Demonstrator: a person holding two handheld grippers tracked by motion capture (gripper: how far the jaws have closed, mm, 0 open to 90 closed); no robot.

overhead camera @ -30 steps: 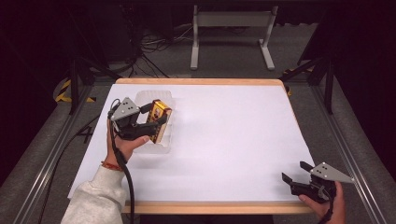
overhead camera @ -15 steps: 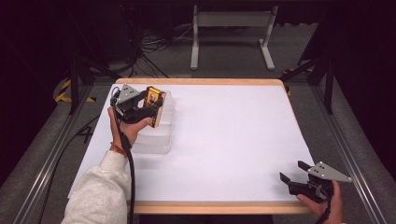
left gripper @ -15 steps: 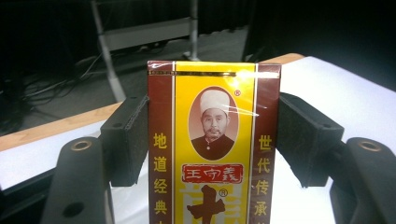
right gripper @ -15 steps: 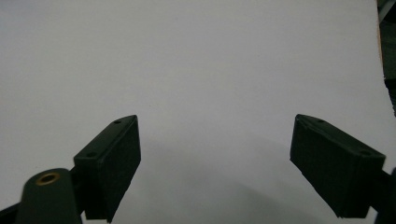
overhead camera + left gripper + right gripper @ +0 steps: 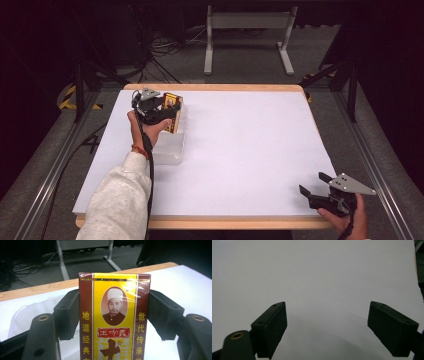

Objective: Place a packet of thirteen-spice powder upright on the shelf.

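Yellow-and-maroon packet clamped upright in the left hand-held gripper, over the clear plastic container at the tabletop's far-left.

Long axis vertical, top edge up, printed face toward the gripper camera: oval portrait, red label, Chinese characters down both maroon side bands, glossy wrap. Right hand-held gripper sits jaws apart, holding nothing, at the near-right edge. Wide bare white surface between the two.

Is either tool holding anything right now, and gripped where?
The left tool clamps the yellow and maroon box by its two long side edges, above the clear container. The right tool is open, holding nothing.
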